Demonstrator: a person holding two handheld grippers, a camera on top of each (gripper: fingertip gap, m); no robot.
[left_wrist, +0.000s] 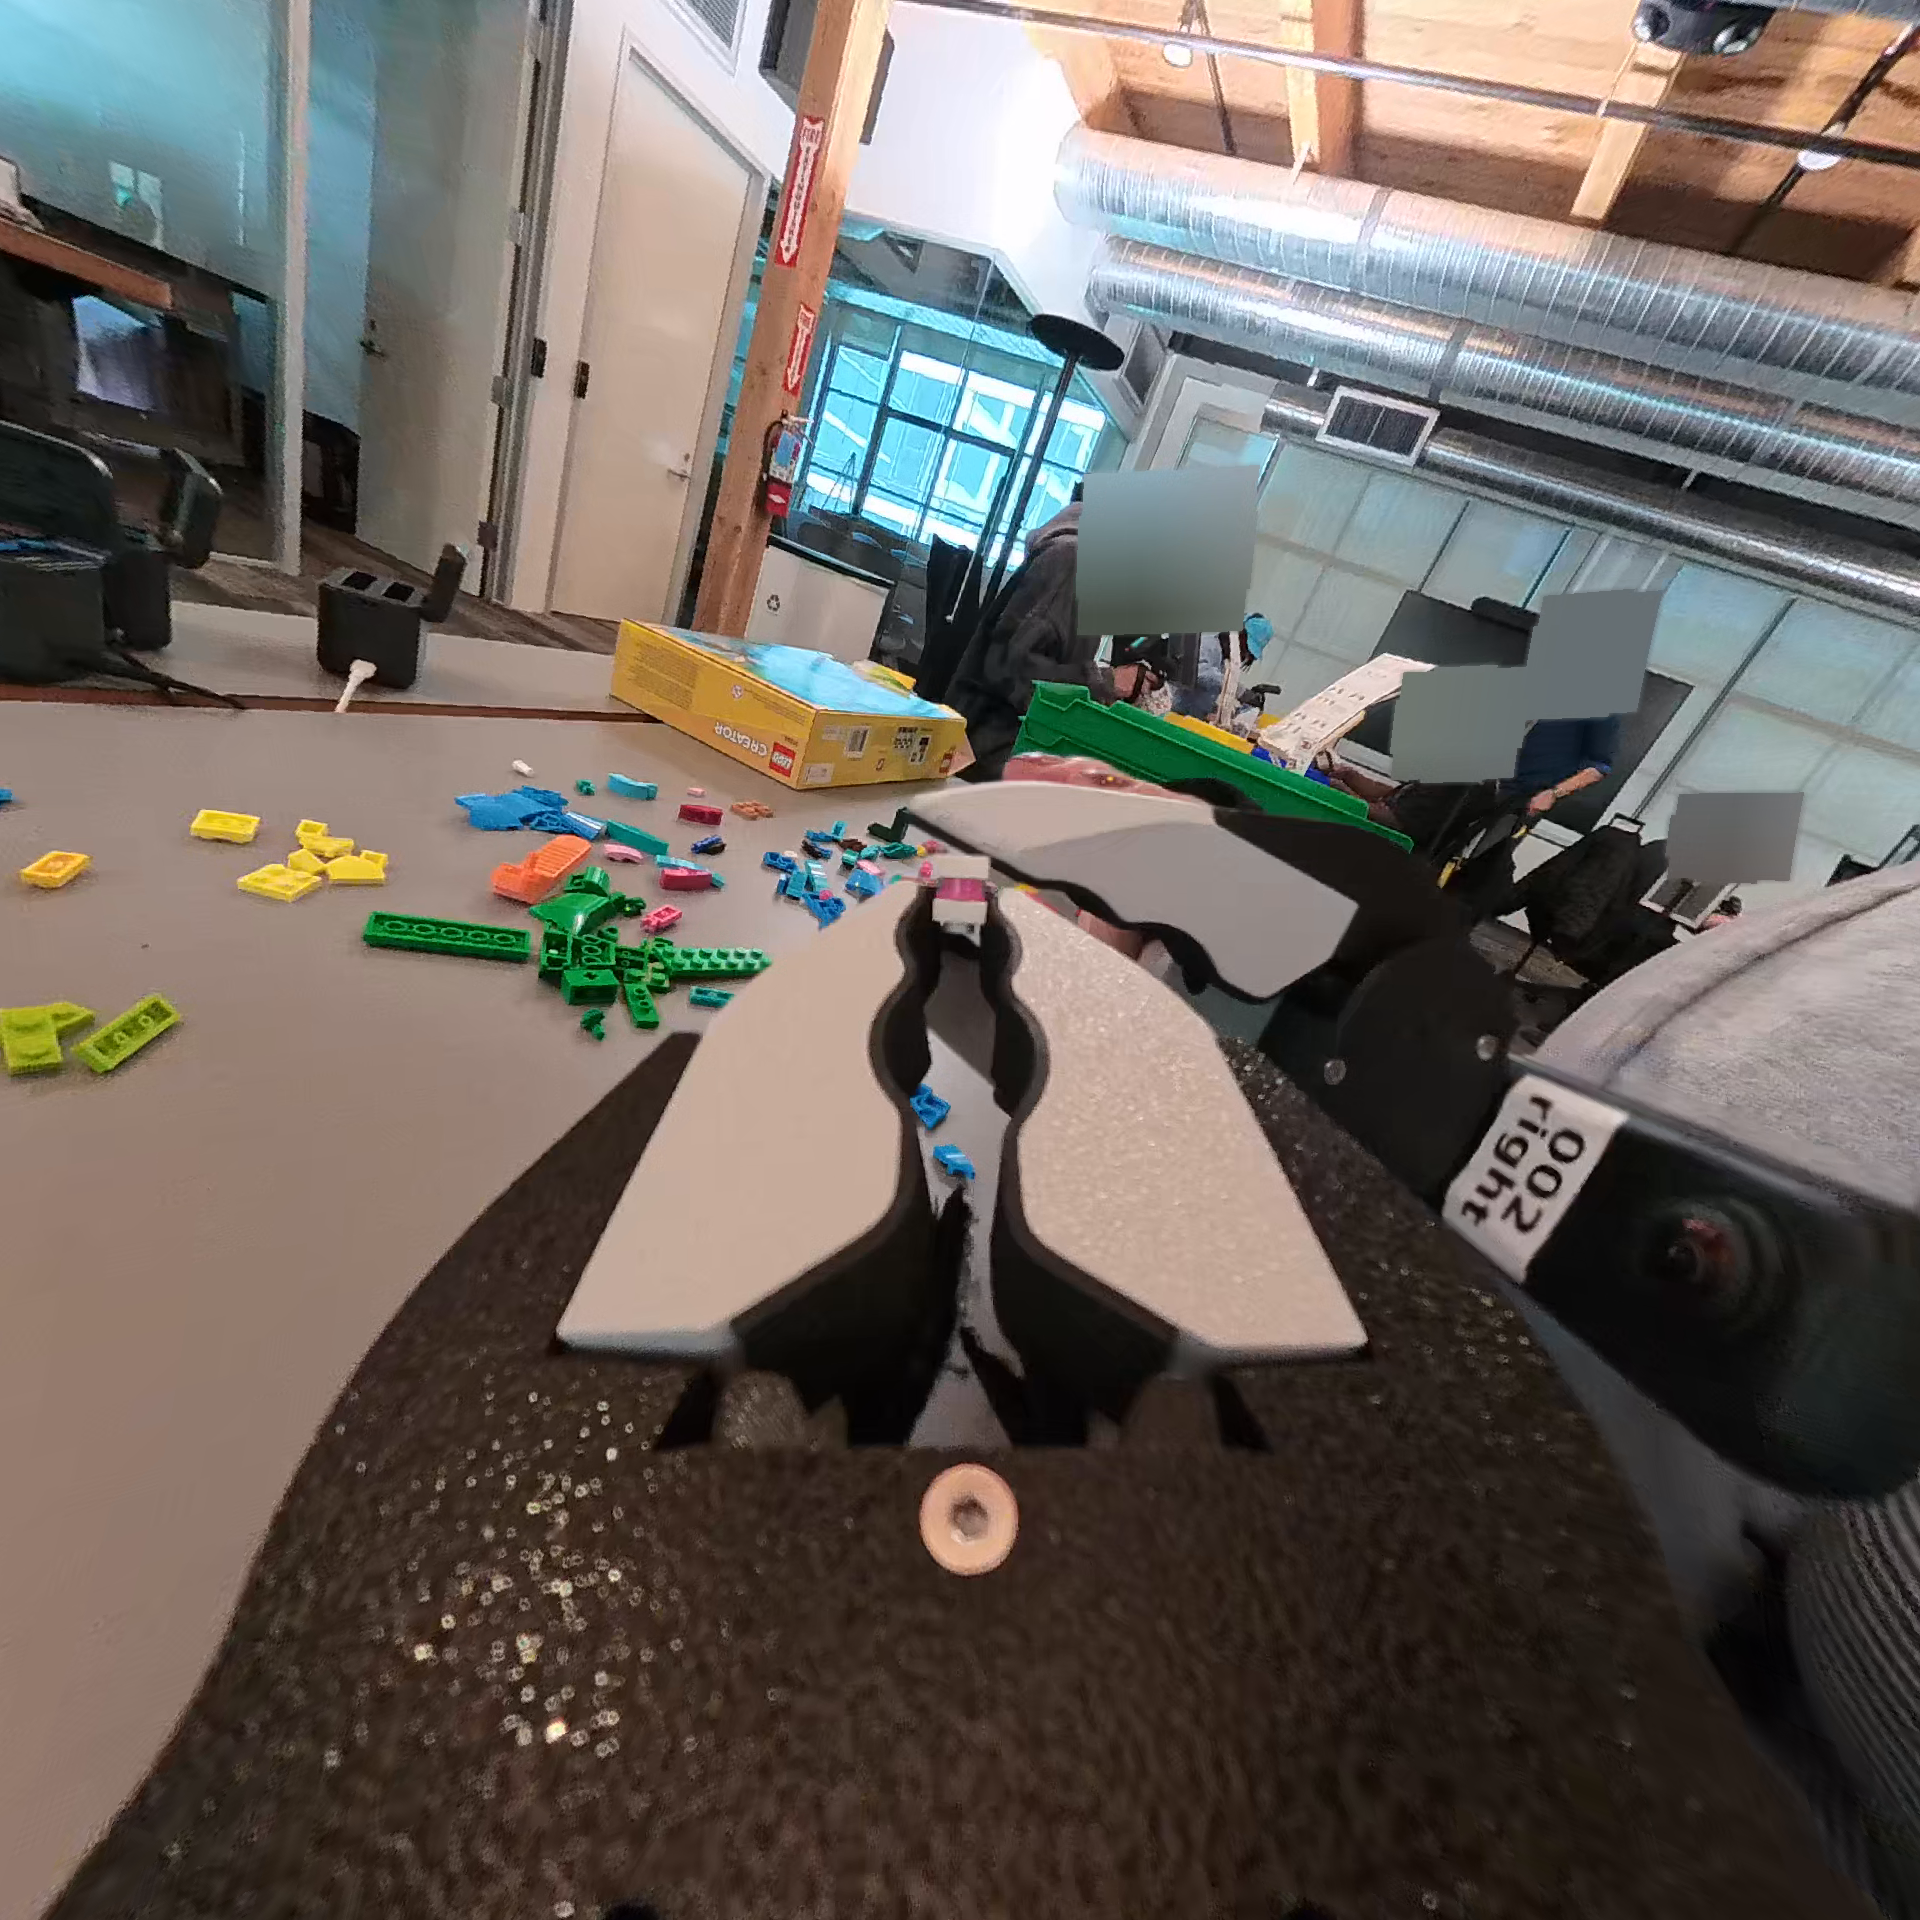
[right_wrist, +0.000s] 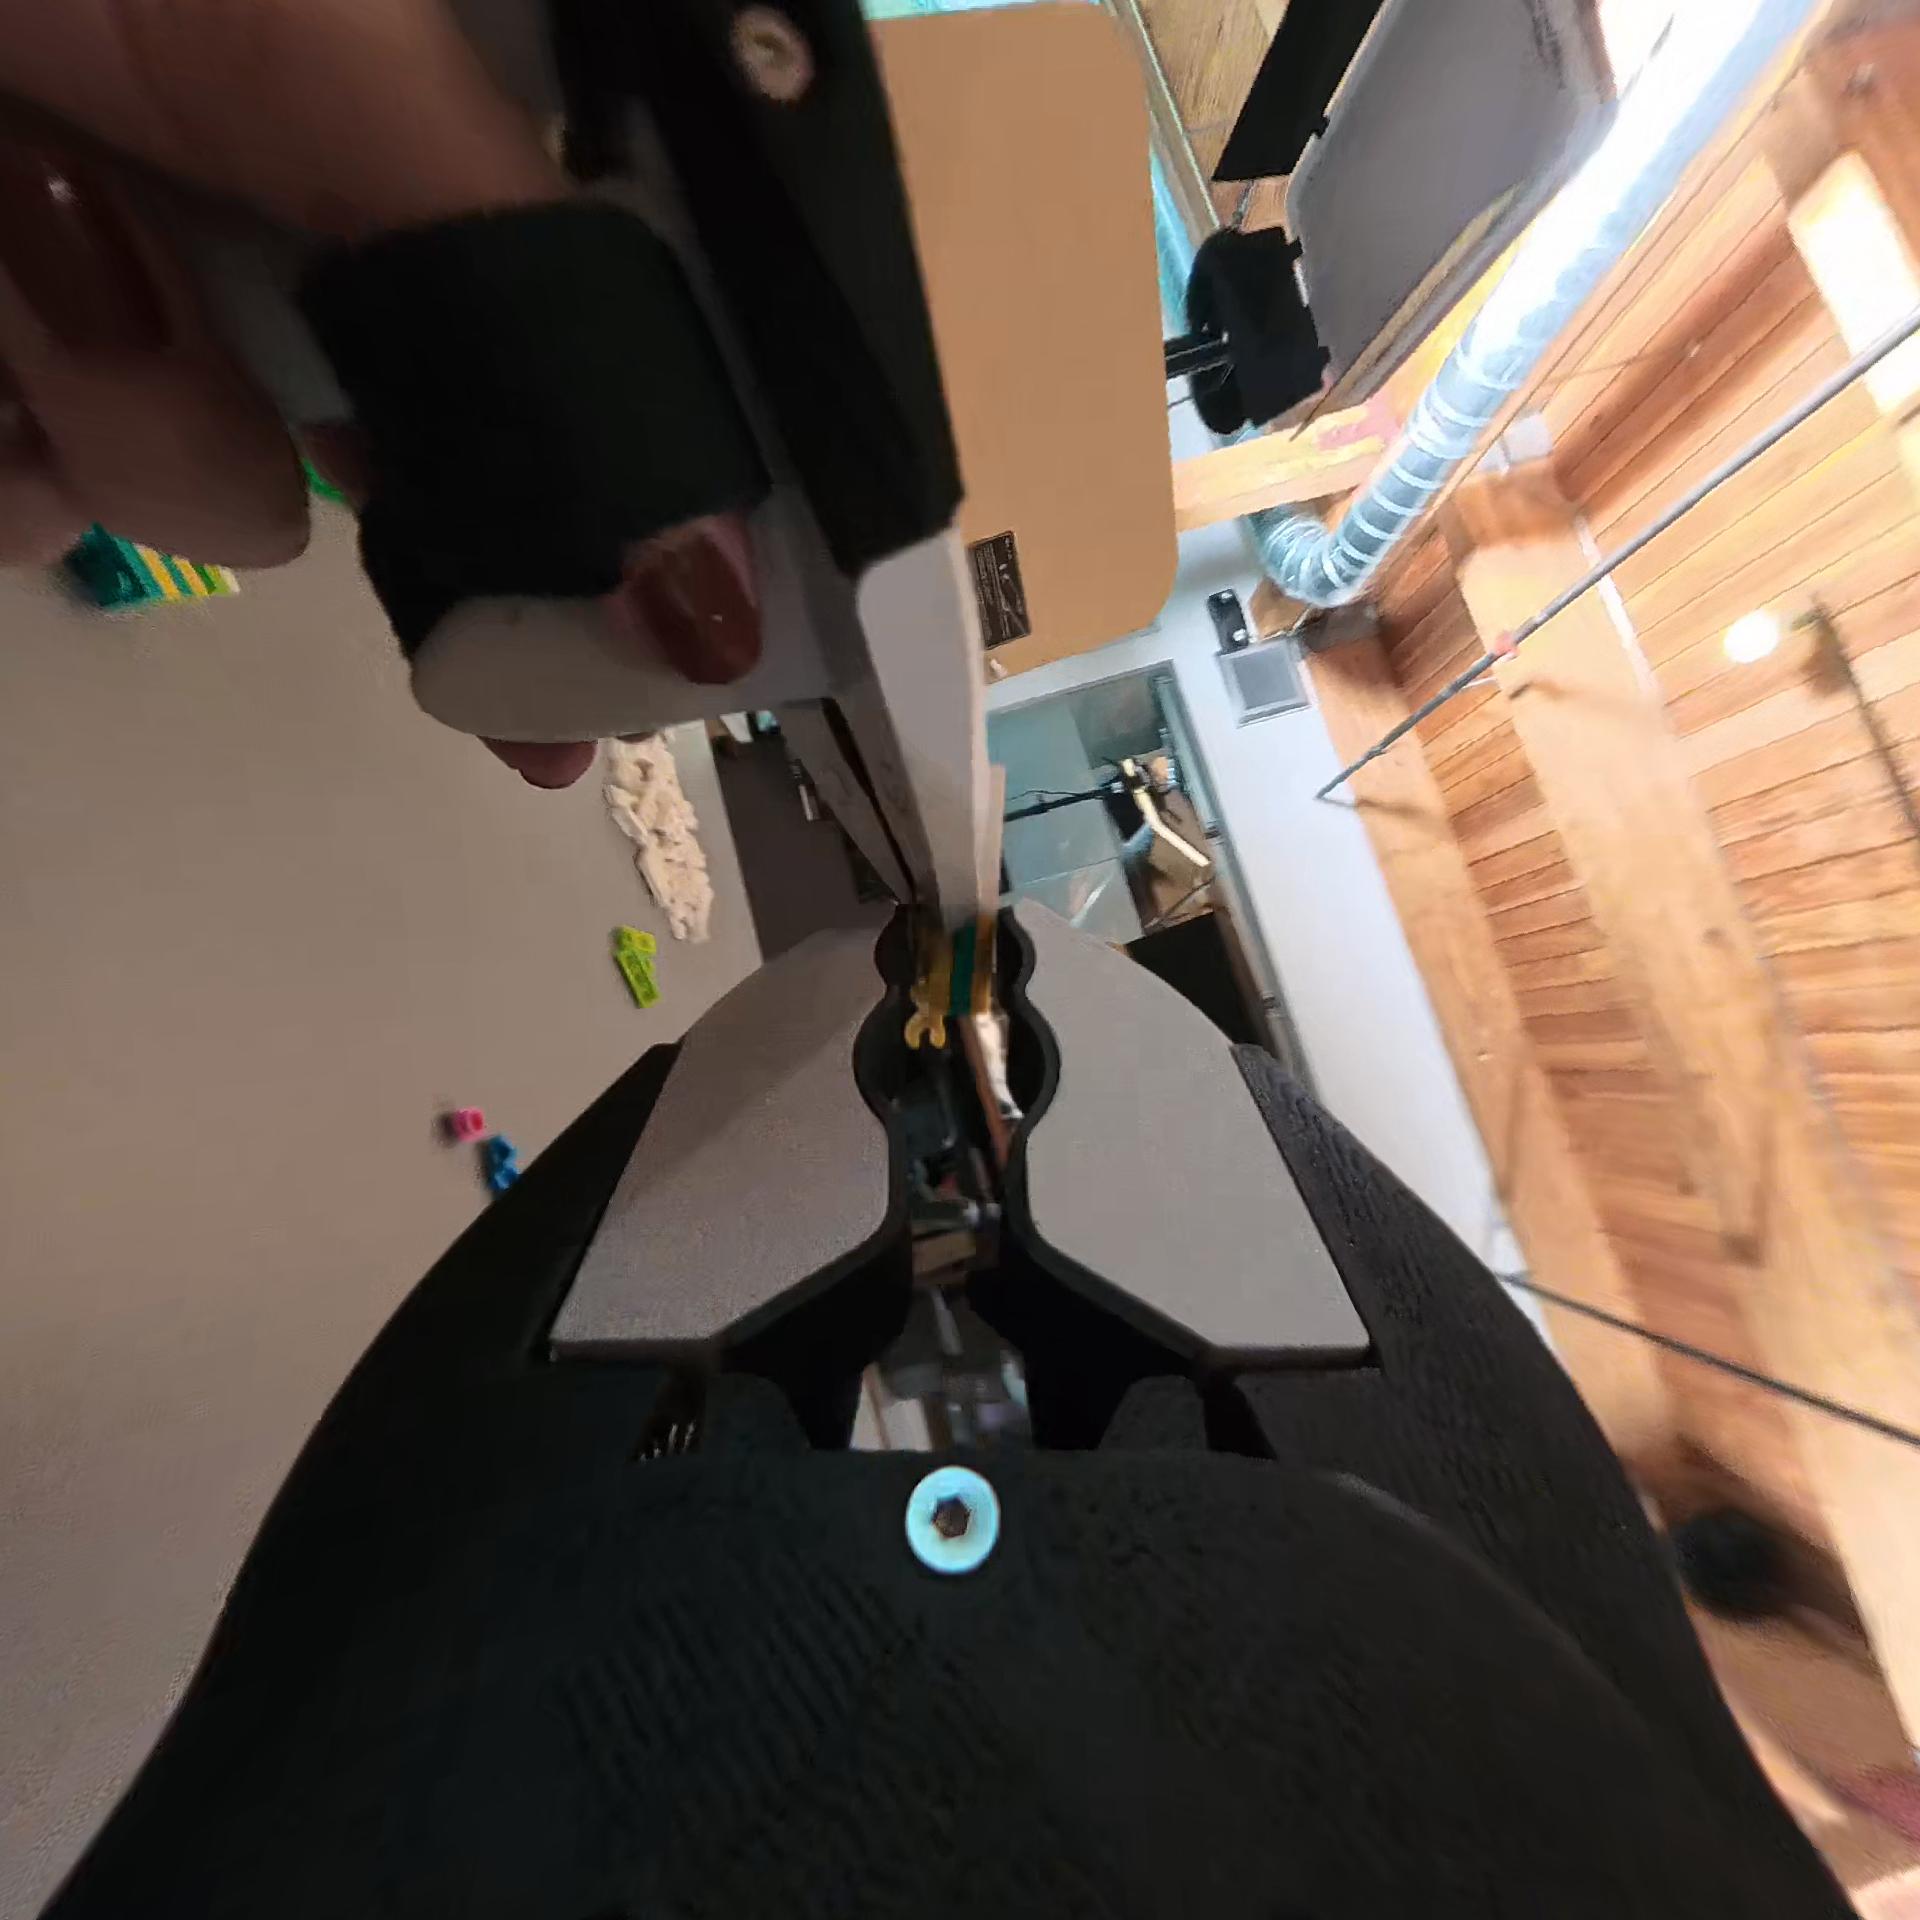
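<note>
Nearest in the left wrist view, the left gripper (left_wrist: 961, 914) has its fingers drawn narrow, pinching a tiny stack of white and pink bricks (left_wrist: 960, 891) just above centre frame. The right gripper (left_wrist: 1049, 842) reaches in from the right, its tips touching that stack. In the right wrist view, at centre frame, its fingers pinch a small green and yellow piece (right_wrist: 961, 971), and the left gripper's tips come down onto it from above. Both pieces look like stiff, light, smooth plastic, so I'd judge they could twist or pop loose; flat side faces seem the best hold. Beyond, on the grey table (left_wrist: 208, 1143), loose green bricks (left_wrist: 582, 956), yellow plates (left_wrist: 301, 862) and blue bits (left_wrist: 520, 810) lie scattered at left. Farthest sits a yellow box (left_wrist: 779, 707).
</note>
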